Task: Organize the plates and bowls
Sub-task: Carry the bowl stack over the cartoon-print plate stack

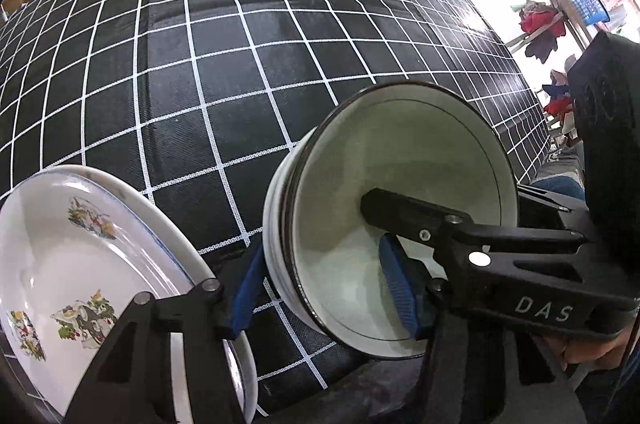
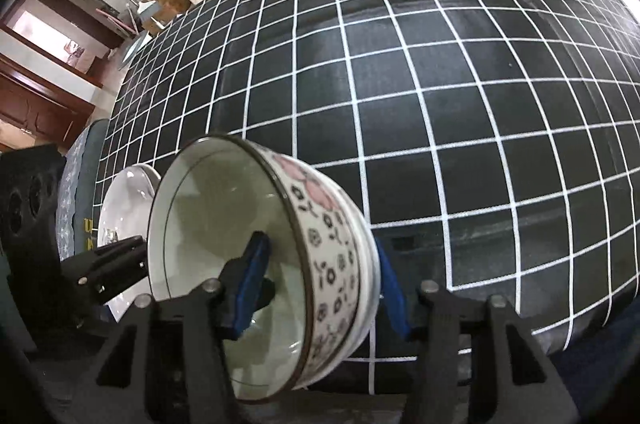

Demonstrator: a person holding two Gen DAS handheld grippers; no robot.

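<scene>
Across the whole view lies the grid cloth (image 1: pixel 240 64), dark with white lines, and it is bare from the middle out to 12 o'clock. In the left view, at 8 o'clock, we see the plates (image 1: pixel 60 244): two of them stacked, with the printed one on top. The right view shows them at 9 o'clock, just beyond the bowls.

The bowls (image 2: pixel 320 224) are two nested together. They are held off the cloth and tipped on their side, with the mouth turned toward 9 o'clock in the right view. The right gripper (image 2: pixel 322 288) has them: one blue pad (image 2: pixel 252 280) sits inside the inner bowl, the other pad lies against the outer wall, and both walls are pinched between.

The left gripper (image 1: pixel 322 288) has its jaws set wide, and the bowls fill the gap in its view. We cannot tell whether its pads press on anything.

We judge the step in hand to be setting the bowls down near the plates. To do it well, we would roll the wrist until the mouth faces up and lower the bowls foot-first onto bare cloth, clear of the plates. We would ease the pinch only once the foot sits flat — a glazed rim slips easily. The left gripper should stay out of the path.
</scene>
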